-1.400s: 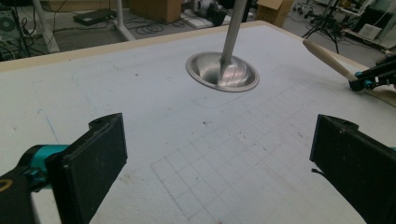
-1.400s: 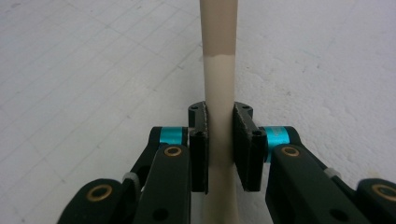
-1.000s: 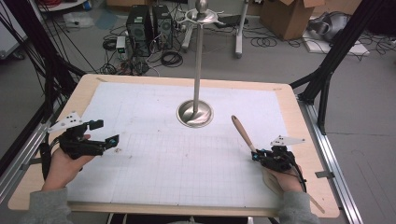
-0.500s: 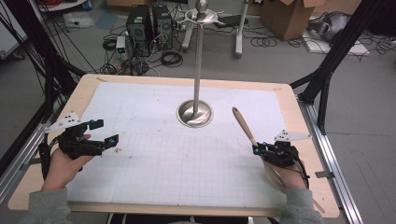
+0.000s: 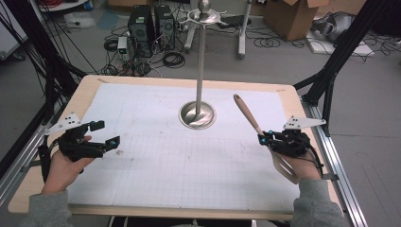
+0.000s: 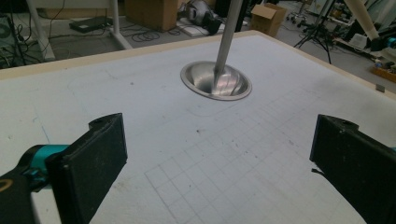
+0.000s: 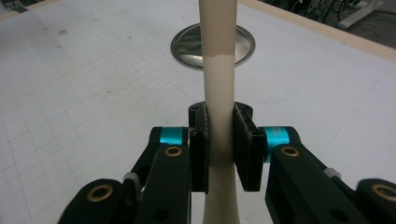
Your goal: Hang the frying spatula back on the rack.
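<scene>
The right gripper (image 5: 267, 139) is clamped on the spatula (image 5: 255, 124), handle slanting up and left toward the stand (image 5: 200, 71). The left gripper (image 5: 105, 134), jaws apart, sits well away.

Three cameras, one table

High view looks forward and down over the table (image 5: 142, 189); both gripper views sit low and close, facing the stand (image 6: 216, 81), shared at upper centre.

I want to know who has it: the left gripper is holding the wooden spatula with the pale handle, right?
Not quite. The right gripper is holding the wooden spatula with the pale handle, as the right gripper view shows. The left gripper is open.
</scene>
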A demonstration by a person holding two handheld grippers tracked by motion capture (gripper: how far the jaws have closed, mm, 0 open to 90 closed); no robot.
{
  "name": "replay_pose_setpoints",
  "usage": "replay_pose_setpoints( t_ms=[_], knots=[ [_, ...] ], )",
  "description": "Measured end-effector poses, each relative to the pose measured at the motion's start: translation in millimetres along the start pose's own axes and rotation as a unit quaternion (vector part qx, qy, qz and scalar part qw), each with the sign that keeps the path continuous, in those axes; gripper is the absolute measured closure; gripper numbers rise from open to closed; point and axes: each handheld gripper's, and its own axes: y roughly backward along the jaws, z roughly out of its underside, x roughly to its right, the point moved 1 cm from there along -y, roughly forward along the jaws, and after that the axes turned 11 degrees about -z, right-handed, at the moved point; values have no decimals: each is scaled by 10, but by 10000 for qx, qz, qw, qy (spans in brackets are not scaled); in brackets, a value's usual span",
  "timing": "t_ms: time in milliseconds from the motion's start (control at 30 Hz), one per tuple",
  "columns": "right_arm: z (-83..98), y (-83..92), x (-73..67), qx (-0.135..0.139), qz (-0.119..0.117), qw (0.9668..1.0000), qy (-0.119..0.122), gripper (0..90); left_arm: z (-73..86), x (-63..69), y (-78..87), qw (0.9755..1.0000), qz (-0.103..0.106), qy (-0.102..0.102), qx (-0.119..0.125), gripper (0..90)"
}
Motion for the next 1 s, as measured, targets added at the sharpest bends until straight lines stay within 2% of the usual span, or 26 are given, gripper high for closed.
replay_pose_setpoints(
  t_ms=[133,533,900,1000],
  knots=[
    [-136,37,-5,6,-27,9999,104,783,2,-15,11,10000,-14,30,7,44],
    [-355,145,5,342,-254,9991,63,782,11,-20,12,10000,-12,43,6,44],
    [-647,190,-7,404,-228,9988,173,783,15,-31,15,10000,3,68,22,44],
    [-739,196,-15,492,-240,9983,194,783,9,-45,21,10000,-1,74,30,44]
  ],
)
